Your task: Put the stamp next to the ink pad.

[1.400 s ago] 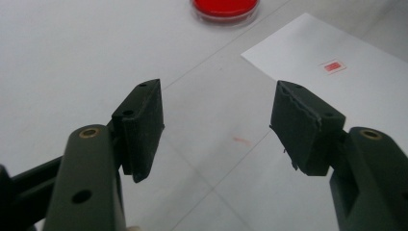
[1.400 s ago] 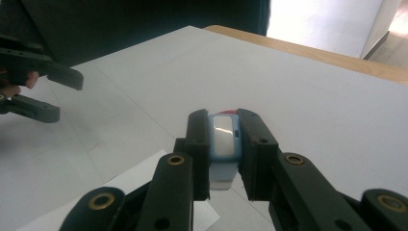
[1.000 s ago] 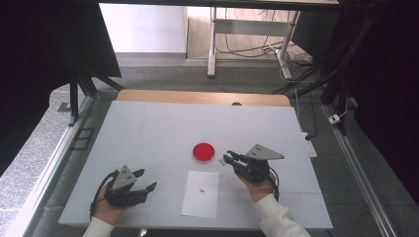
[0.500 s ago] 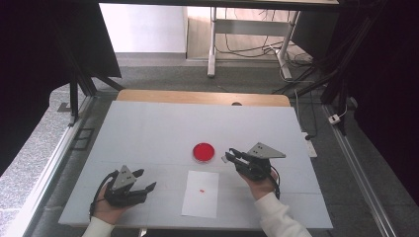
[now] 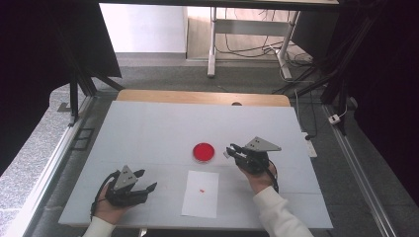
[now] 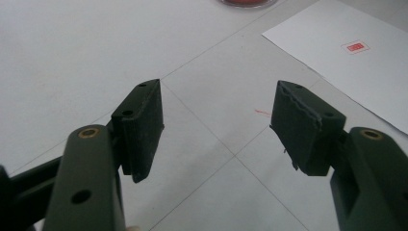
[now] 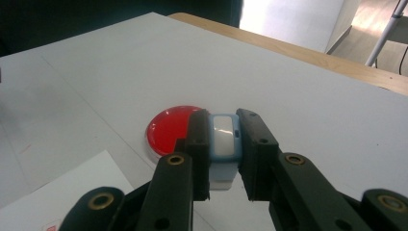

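Centrally, we see a small light-blue stamp (image 7: 223, 139) clamped between the jaws of the right gripper (image 7: 223, 144), held just beside a round red ink pad (image 5: 203, 152). Nearer us lies a white sheet (image 5: 201, 193) bearing a small red stamped mark (image 6: 354, 46), too small to read. Our left gripper (image 6: 216, 125) rests on the table (image 5: 148, 128), jaws apart, holding nothing.

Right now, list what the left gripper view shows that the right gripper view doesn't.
Left gripper view: the left gripper, fingers open, nothing between them. Right gripper view: the right gripper, fingers shut on a small blue-rimmed object, plus the wooden far edge of the table. Both: the red dish, the white paper sheet and the white table.
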Tool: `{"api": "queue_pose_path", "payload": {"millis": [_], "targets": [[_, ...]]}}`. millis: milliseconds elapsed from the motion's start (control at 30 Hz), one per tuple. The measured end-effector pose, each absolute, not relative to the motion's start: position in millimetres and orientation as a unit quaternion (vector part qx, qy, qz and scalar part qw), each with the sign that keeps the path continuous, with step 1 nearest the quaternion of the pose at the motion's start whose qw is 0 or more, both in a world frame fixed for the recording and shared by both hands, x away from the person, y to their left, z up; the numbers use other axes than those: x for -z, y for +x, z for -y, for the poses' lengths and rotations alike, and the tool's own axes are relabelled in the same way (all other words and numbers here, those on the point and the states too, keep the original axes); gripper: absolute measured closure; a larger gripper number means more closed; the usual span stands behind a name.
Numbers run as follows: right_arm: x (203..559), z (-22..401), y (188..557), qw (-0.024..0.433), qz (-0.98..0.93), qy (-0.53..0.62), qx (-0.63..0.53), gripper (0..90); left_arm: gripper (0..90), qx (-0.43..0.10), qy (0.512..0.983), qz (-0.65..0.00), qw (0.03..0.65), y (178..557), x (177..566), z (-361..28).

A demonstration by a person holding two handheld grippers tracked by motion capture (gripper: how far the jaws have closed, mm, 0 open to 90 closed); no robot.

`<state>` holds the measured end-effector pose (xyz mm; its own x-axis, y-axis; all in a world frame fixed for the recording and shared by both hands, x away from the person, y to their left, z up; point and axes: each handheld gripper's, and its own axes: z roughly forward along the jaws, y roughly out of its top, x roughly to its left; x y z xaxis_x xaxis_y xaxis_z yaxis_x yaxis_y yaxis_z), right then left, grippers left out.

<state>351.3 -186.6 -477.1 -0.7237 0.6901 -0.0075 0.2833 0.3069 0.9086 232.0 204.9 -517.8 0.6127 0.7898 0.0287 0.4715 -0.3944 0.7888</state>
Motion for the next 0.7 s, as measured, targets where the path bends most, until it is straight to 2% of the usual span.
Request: {"api": "queue_pose_path", "payload": {"millis": [700], "targets": [[499.1, 165.9, 383.8, 0.180, -0.826, 0.300, -0.442, 74.9, 35.6, -0.205, 0.811, -0.392, 0.383, 233.0, 519.8, -204.9]]}}
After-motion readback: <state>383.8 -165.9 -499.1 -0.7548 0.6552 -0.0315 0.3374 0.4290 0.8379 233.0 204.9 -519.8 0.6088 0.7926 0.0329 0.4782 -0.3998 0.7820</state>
